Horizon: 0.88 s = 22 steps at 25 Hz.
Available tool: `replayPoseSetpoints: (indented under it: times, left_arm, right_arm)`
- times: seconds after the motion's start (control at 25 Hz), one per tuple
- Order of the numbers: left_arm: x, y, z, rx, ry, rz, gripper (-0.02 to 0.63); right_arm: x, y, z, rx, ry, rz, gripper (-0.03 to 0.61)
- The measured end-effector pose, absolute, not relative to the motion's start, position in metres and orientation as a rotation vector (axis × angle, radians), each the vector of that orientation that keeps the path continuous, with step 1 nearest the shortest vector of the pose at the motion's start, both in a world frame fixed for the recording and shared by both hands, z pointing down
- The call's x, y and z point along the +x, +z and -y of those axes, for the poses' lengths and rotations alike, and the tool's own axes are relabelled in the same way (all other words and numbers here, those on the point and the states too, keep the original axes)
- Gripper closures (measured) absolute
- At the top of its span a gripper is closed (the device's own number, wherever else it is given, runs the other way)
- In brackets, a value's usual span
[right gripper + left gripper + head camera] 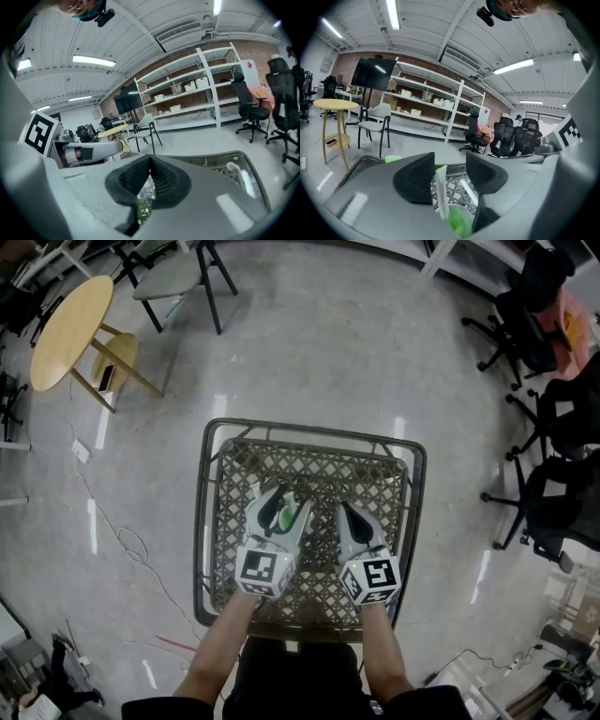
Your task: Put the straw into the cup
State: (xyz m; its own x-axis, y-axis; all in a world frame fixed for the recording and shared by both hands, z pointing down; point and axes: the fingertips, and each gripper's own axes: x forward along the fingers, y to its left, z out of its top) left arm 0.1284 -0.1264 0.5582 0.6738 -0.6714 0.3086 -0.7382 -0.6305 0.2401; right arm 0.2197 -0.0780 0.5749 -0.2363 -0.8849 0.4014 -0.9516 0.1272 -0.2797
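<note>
A green cup [459,224] sits low between my left gripper's [450,171] jaws, on the lattice table [309,427]. A white wrapped straw [441,190] with a green tip stands upright in the cup, close beside the left pad. The jaws stand wide apart and do not press on it. In the head view the cup [287,516] shows as a green patch between the left gripper's [280,502] jaws. My right gripper [349,514] hovers just right of it over the table. Its pads [150,176] are closed together with nothing between them.
A white stick [467,191] lies on the lattice beyond the cup and a small green thing [392,159] sits by the far rim. A white tube [243,180] lies near the table's right edge. A round wooden side table [70,329], a chair [178,277] and office chairs [553,493] stand around.
</note>
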Motion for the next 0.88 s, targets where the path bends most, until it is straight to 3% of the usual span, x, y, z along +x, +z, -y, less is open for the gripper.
replayPoseSetpoints:
  times: [0.4, 0.88]
  left_arm:
    - [0.120, 0.525, 0.111, 2.606, 0.298, 1.142, 0.445]
    - [0.100, 0.473, 0.075, 2.639, 0.299, 1.158, 0.554]
  right_arm:
    - [0.214, 0.540, 0.067, 1.877, 0.684, 2.276, 0.575]
    - [0.201, 0.473, 0.039, 1.912, 0.572, 2.314, 0.575]
